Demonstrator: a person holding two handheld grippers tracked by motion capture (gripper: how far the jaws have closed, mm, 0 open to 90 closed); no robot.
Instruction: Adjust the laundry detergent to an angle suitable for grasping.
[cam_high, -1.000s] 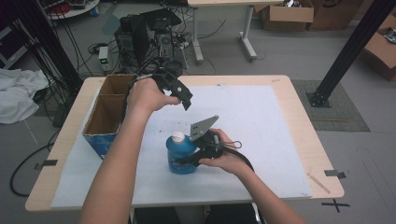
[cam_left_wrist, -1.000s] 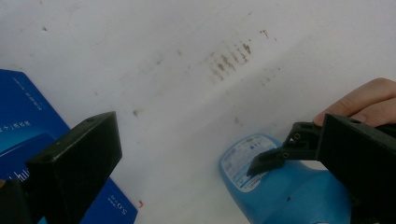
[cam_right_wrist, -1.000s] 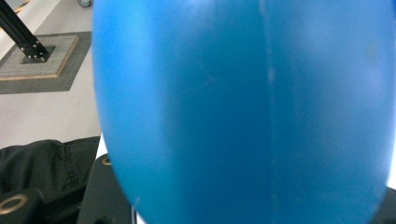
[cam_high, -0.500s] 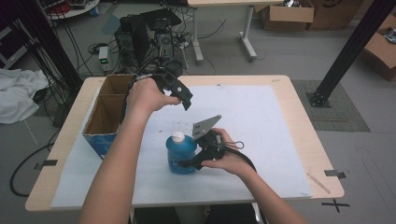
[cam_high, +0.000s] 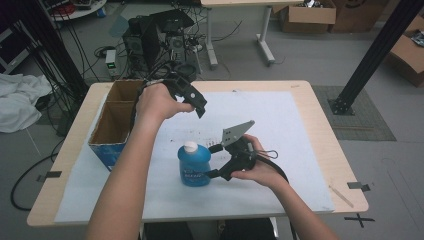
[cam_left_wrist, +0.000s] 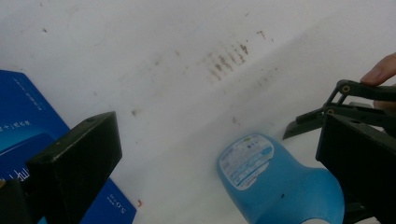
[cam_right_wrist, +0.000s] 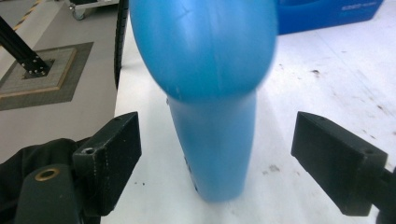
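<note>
A blue bottle (cam_high: 194, 165) with a white cap stands upright on the white paper at the table's front middle. Just to its right is my right gripper (cam_high: 214, 161), whose jaws have just been opening. In the right gripper view the bottle (cam_right_wrist: 205, 56) rises close ahead in line with the gap of that gripper (cam_right_wrist: 222, 140), and neither pad touches it. My left gripper (cam_high: 200, 107) hangs above the table behind the bottle, open and holding nothing. The left gripper view looks down past its wide-apart jaws (cam_left_wrist: 219, 140) onto the bottle (cam_left_wrist: 275, 182).
A cardboard box (cam_high: 117, 122) with a blue side stands open at the table's left, and its blue side (cam_left_wrist: 28, 135) is close to the left gripper. White paper (cam_high: 300, 130) covers most of the table. Computers and cables sit on the floor behind.
The right gripper's jaws have spread and let go of the bottle, and the hand has drawn back a little to the right. The bottle stays upright. The left hand has kept still.
</note>
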